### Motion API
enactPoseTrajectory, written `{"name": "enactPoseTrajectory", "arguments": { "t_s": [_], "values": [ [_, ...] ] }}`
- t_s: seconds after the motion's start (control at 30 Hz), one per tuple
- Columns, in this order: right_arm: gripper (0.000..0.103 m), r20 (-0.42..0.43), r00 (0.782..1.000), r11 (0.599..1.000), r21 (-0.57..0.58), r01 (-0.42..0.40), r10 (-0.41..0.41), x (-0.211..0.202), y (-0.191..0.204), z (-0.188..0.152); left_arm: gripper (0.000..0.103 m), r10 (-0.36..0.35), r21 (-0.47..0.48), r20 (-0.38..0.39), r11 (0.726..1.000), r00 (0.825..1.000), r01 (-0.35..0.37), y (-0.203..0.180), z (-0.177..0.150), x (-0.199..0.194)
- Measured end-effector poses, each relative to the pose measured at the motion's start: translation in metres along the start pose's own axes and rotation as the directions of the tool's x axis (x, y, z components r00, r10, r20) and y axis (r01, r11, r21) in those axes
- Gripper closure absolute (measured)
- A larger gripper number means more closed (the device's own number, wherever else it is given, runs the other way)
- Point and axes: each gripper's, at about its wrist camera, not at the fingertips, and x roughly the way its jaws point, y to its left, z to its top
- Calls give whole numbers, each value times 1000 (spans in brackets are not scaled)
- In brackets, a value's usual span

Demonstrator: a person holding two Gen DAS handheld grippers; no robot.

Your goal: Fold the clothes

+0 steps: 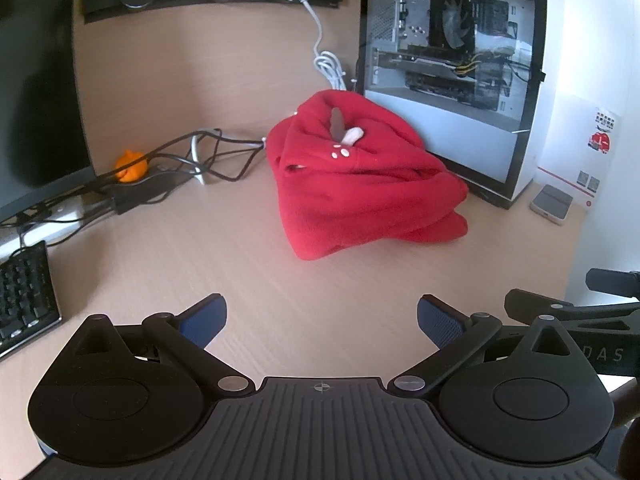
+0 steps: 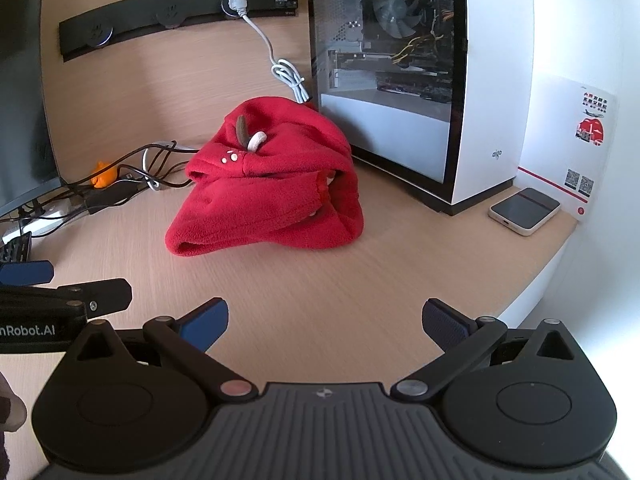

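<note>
Well beyond both grippers' wide-spread, empty fingers [image 1: 202,318], the folded red fleece garment [image 1: 360,184] on the desk [image 1: 240,240]

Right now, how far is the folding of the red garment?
The red fleece garment already lies in a folded stack on the desk, beside the computer case. Nothing is in hand: the left tongs and right tongs are open and empty, short of it. Little seems left.

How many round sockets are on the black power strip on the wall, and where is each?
3 on the power strip: left socket and middle socket, both free; right socket, holding a white plug. None seems hidden.
</note>
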Motion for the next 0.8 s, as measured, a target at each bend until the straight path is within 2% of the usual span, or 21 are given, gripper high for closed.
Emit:
{"name": "enactPoseTrajectory", "arguments": {
  "t_s": [0.8],
  "values": [
    [0, -31, 1000, 1000, -17, -7, 6, 13, 10, 6, 0, 1, -29, -2, 1000, 1000, -1, 13, 2, 9]
  ]
}}
